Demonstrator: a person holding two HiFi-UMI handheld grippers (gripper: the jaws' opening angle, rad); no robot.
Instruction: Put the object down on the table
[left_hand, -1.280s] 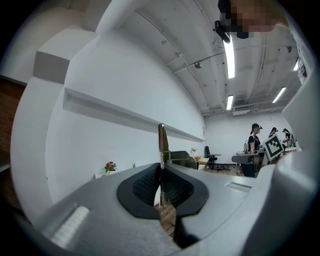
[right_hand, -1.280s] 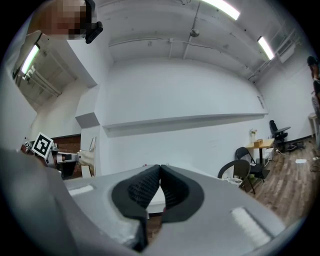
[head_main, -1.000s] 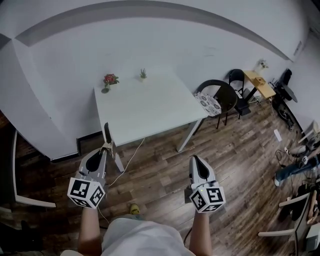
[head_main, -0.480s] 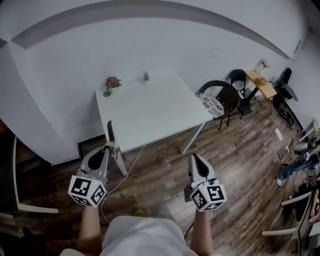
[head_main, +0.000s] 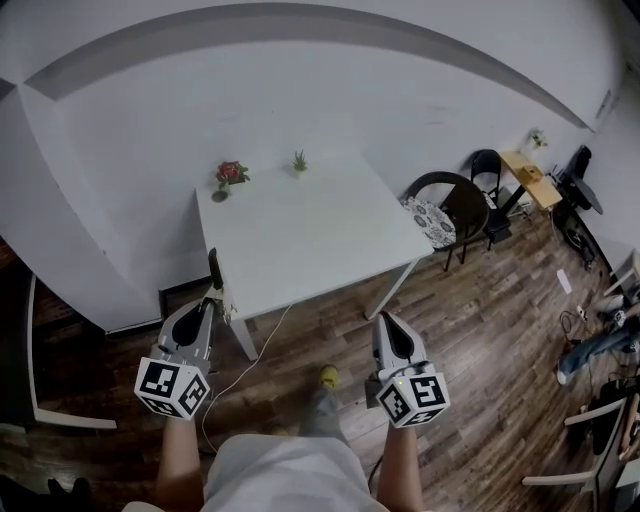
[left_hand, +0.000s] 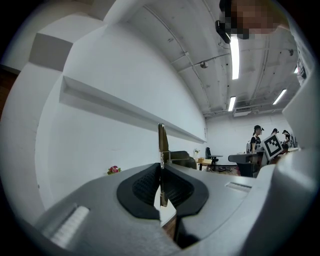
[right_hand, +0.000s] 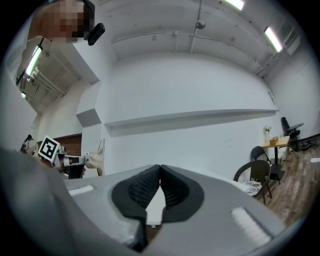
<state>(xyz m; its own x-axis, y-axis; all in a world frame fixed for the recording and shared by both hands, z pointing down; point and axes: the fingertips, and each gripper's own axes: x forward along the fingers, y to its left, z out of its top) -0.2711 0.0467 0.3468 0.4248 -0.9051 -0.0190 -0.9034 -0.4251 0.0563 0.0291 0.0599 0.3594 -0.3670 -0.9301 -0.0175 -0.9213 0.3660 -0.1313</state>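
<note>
My left gripper (head_main: 212, 302) is shut on a thin flat tool (head_main: 214, 272) that sticks out ahead of the jaws, edge-on and upright in the left gripper view (left_hand: 162, 145). It hangs just short of the near left corner of the white table (head_main: 300, 235), above the wooden floor. My right gripper (head_main: 386, 322) is shut with nothing in it, out in front of the table's near edge. The right gripper view shows its pads (right_hand: 150, 187) pressed together and the left gripper (right_hand: 75, 160) with the pale tool off to the left.
A small red flower pot (head_main: 230, 174) and a tiny green plant (head_main: 299, 160) stand at the table's far edge by the white wall. A dark round chair (head_main: 450, 205) stands right of the table. A cable (head_main: 262, 330) trails on the floor. The person's foot (head_main: 322, 390) is below.
Both grippers have moved a little closer to the table, the tool still gripped. The person has stepped forward; a foot now shows between the grippers.
</note>
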